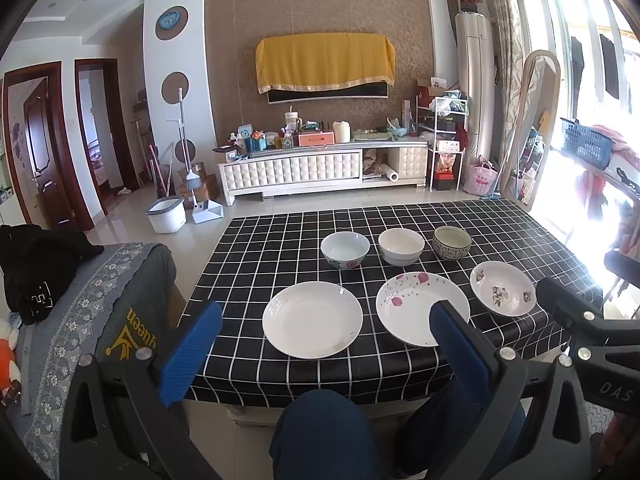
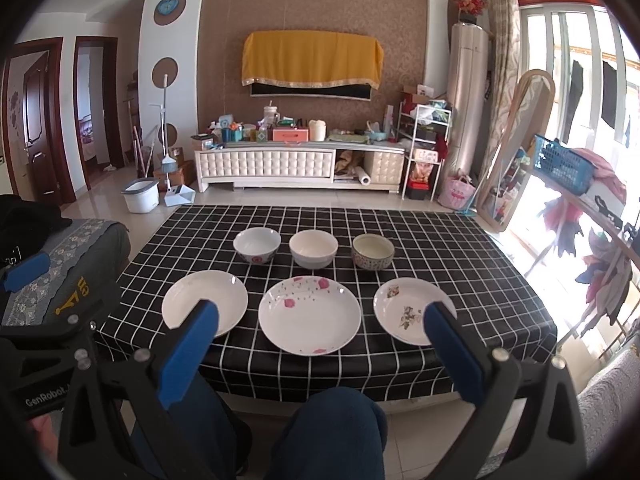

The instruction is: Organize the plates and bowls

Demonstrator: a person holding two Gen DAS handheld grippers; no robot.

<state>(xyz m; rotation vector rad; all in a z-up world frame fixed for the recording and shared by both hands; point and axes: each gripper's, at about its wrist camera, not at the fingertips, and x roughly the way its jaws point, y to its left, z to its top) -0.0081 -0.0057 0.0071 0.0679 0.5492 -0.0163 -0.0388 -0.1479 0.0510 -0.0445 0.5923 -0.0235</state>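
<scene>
Three plates lie in a front row on the black checked table (image 1: 256, 256) (image 2: 460, 252): a plain white plate (image 1: 312, 319) (image 2: 205, 299), a pink-flowered plate (image 1: 420, 306) (image 2: 309, 314) and a small leaf-patterned plate (image 1: 503, 288) (image 2: 412, 310). Behind them stand a white bowl with red flowers (image 1: 345, 250) (image 2: 257, 245), a cream bowl (image 1: 401, 246) (image 2: 313, 249) and a dark patterned bowl (image 1: 452, 243) (image 2: 373, 251). My left gripper (image 1: 326, 344) is open and empty, held back from the table's near edge. My right gripper (image 2: 320, 344) is open and empty, also short of the table.
The person's knees (image 1: 324, 432) (image 2: 332, 432) sit below the table's near edge. A grey-covered chair (image 1: 92, 304) stands left of the table. A mirror (image 2: 516, 152) and a rack with a blue basket (image 2: 564, 164) stand at the right.
</scene>
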